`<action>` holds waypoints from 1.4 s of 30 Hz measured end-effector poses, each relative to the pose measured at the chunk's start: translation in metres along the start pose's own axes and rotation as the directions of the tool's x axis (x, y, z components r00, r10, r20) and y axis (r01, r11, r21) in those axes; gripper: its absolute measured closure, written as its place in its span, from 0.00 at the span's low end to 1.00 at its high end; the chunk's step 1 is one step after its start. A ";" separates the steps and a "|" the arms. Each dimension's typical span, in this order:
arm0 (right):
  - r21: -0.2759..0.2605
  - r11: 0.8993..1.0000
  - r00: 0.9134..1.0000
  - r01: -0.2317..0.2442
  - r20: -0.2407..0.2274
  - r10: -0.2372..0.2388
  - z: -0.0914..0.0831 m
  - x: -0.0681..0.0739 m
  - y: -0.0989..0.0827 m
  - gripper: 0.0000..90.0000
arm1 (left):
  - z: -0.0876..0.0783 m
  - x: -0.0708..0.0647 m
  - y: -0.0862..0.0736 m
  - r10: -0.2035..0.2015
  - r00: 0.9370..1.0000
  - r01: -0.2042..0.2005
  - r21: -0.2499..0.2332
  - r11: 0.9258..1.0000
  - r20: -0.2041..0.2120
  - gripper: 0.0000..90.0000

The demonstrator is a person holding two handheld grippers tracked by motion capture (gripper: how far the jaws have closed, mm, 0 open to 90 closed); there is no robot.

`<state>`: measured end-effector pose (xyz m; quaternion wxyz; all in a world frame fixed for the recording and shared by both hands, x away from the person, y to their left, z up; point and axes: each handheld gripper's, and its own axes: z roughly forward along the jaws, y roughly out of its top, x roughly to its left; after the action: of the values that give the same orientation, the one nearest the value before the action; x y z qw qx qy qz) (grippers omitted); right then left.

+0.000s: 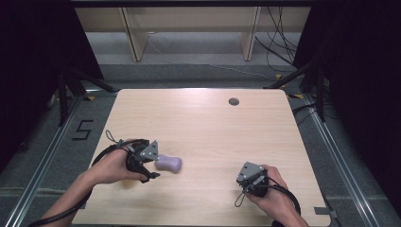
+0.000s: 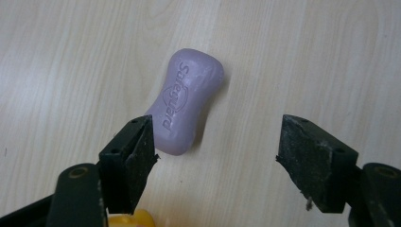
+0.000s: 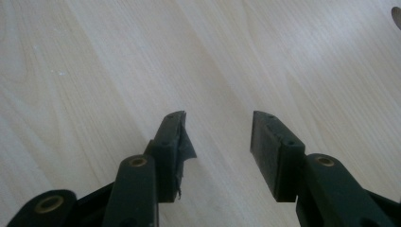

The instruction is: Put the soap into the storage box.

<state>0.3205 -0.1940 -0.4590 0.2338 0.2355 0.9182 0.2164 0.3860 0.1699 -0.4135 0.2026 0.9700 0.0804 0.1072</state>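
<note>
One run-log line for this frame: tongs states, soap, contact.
left tongs: open, nothing gripped | right tongs: open, empty | purple soap bar: lying flat on table, beside left tongs' one pad, not between pads | contact: none clear

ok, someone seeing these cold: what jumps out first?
The purple soap bar with raised lettering, lying flat on the pale wooden table, left of centre. The left gripper sits right beside it, jaws wide and off the bar. The right gripper rests near the table's front right, jaws apart with nothing between them.
</note>
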 end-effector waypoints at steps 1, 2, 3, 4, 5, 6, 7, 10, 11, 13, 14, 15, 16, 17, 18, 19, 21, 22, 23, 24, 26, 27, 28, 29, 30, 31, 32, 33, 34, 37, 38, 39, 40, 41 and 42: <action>-0.003 1.000 1.000 0.002 -0.003 -0.002 0.001 0.000 0.000 0.62 | 0.001 0.002 0.002 0.014 1.000 -0.014 0.002 1.000 0.002 0.30; -0.004 1.000 1.000 0.001 -0.005 -0.001 0.001 0.000 0.000 0.62 | 0.001 0.002 0.002 0.014 1.000 -0.014 0.002 1.000 0.002 0.31; -0.005 1.000 1.000 0.004 -0.004 -0.004 0.001 0.000 0.000 0.62 | 0.006 0.008 0.006 0.035 0.999 -0.035 0.021 0.999 0.014 0.31; -0.004 1.000 1.000 0.002 -0.007 -0.002 0.001 0.000 0.000 0.61 | 0.007 0.010 0.007 0.042 0.999 -0.043 0.029 0.999 0.018 0.32; -0.004 1.000 1.000 0.001 -0.008 -0.002 0.001 0.000 0.000 0.61 | 0.008 0.012 0.008 0.047 0.999 -0.048 0.030 0.998 0.018 0.32; 0.000 1.000 1.000 -0.021 -0.006 0.021 0.001 0.001 -0.001 0.60 | 0.010 0.015 0.010 0.050 0.998 -0.051 0.030 0.998 0.023 0.32; 0.004 1.000 1.000 -0.021 -0.002 0.021 0.001 0.001 -0.001 0.60 | 0.011 0.017 0.012 0.054 0.998 -0.055 0.033 0.998 0.027 0.32; 0.002 1.000 1.000 -0.024 -0.005 0.024 0.000 0.002 -0.002 0.60 | 0.014 0.022 0.015 0.056 0.998 -0.057 0.046 0.997 0.031 0.32; 0.004 1.000 1.000 -0.028 -0.002 0.028 0.000 0.002 -0.003 0.60 | 0.015 0.023 0.017 0.060 0.998 -0.061 0.059 0.996 0.029 0.32; 0.003 1.000 1.000 -0.001 0.005 0.001 -0.001 0.001 -0.003 0.60 | 0.018 0.025 0.020 0.060 0.998 -0.063 0.080 0.995 0.030 0.32; 0.002 1.000 1.000 -0.003 0.011 0.003 -0.001 0.001 -0.004 0.60 | 0.020 0.027 0.022 0.067 0.997 -0.070 0.087 0.994 0.034 0.32; 0.010 0.999 0.999 -0.041 0.000 0.041 -0.002 0.003 -0.005 0.60 | 0.021 0.027 0.023 0.059 0.997 -0.063 0.091 0.994 0.040 0.32; 0.010 0.999 0.999 -0.041 0.000 0.041 -0.002 0.003 -0.005 0.60 | 0.021 0.027 0.023 0.059 0.997 -0.063 0.091 0.994 0.040 0.32; -0.002 1.000 1.000 -0.011 0.000 0.011 -0.001 0.002 -0.006 0.60 | 0.025 0.030 0.025 0.064 0.997 -0.069 0.099 0.993 0.050 0.31; -0.003 1.000 1.000 -0.009 0.000 0.009 -0.002 0.002 -0.006 0.60 | 0.026 0.032 0.027 0.076 0.996 -0.081 0.103 0.991 0.052 0.31; 0.012 0.999 0.999 -0.044 0.000 0.044 -0.003 0.004 -0.007 0.60 | 0.028 0.034 0.028 0.068 0.996 -0.073 0.104 0.992 0.056 0.31; 0.010 0.999 0.999 -0.036 0.006 0.036 -0.004 0.003 -0.007 0.59 | 0.031 0.038 0.029 0.078 0.995 -0.085 0.112 0.990 0.060 0.31; 0.010 0.999 0.999 -0.040 0.011 0.040 -0.004 0.003 -0.008 0.59 | 0.031 0.038 0.029 0.078 0.995 -0.085 0.112 0.990 0.060 0.31; 0.006 0.999 0.999 -0.043 0.006 0.043 -0.003 0.003 -0.008 0.59 | 0.034 0.042 0.031 0.089 0.994 -0.097 0.127 0.987 0.069 0.31; 0.007 0.999 0.999 -0.044 0.005 0.044 -0.003 0.003 -0.008 0.59 | 0.035 0.044 0.031 0.094 0.993 -0.104 0.135 0.985 0.075 0.32; 0.007 0.999 0.999 -0.042 0.001 0.042 -0.003 0.003 -0.008 0.59 | 0.036 0.046 0.032 0.097 0.992 -0.107 0.141 0.984 0.079 0.32; 0.008 0.999 0.999 -0.038 0.002 0.038 -0.003 0.003 -0.008 0.59 | 0.040 0.049 0.032 0.109 0.990 -0.122 0.156 0.980 0.088 0.32; 0.008 0.999 0.999 -0.049 0.005 0.049 -0.003 0.004 -0.007 0.59 | 0.042 0.050 0.032 0.110 0.990 -0.125 0.163 0.979 0.093 0.32; 0.008 0.999 0.999 -0.048 -0.001 0.048 -0.003 0.004 -0.007 0.59 | 0.043 0.051 0.033 0.111 0.989 -0.127 0.170 0.977 0.098 0.32; 0.007 0.999 0.999 -0.047 0.003 0.047 -0.003 0.004 -0.007 0.59 | 0.044 0.051 0.033 0.117 0.988 -0.133 0.176 0.975 0.099 0.32; 0.006 0.999 0.999 -0.048 0.003 0.048 -0.003 0.004 -0.007 0.59 | 0.044 0.051 0.033 0.117 0.988 -0.133 0.176 0.975 0.099 0.33; 0.007 0.999 0.999 -0.048 -0.003 0.048 -0.002 0.005 -0.007 0.59 | 0.048 0.051 0.033 0.124 0.985 -0.145 0.187 0.972 0.117 0.33; 0.007 0.999 0.999 -0.047 -0.002 0.047 -0.002 0.005 -0.007 0.59 | 0.050 0.051 0.034 0.130 0.983 -0.154 0.193 0.969 0.131 0.33; 0.007 0.999 0.999 -0.047 -0.002 0.047 -0.002 0.005 -0.007 0.59 | 0.053 0.051 0.035 0.130 0.981 -0.156 0.193 0.969 0.141 0.34; 0.008 0.999 0.999 -0.045 -0.009 0.045 -0.002 0.005 -0.007 0.59 | 0.059 0.049 0.037 0.145 0.976 -0.178 0.208 0.962 0.163 0.35; 0.008 0.999 0.999 -0.045 -0.010 0.045 -0.002 0.005 -0.007 0.59 | 0.062 0.049 0.037 0.143 0.976 -0.177 0.214 0.961 0.166 0.35; 0.008 0.999 0.999 -0.045 -0.010 0.045 -0.002 0.005 -0.007 0.59 | 0.063 0.049 0.037 0.147 0.975 -0.183 0.221 0.958 0.169 0.35; 0.008 0.999 0.999 -0.045 -0.011 0.045 -0.002 0.005 -0.007 0.59 | 0.066 0.049 0.038 0.147 0.975 -0.183 0.224 0.957 0.170 0.36; 0.007 0.999 0.999 -0.045 -0.011 0.045 -0.002 0.005 -0.007 0.59 | 0.068 0.049 0.038 0.150 0.974 -0.187 0.229 0.955 0.170 0.36; 0.007 0.999 0.999 -0.045 -0.011 0.045 -0.002 0.005 -0.007 0.59 | 0.068 0.049 0.038 0.150 0.974 -0.187 0.229 0.955 0.170 0.36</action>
<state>0.3131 -0.1978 -0.4624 0.2230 0.2557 0.9147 0.2198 0.4542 0.1202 -0.4499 0.0777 0.9962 -0.0059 0.0397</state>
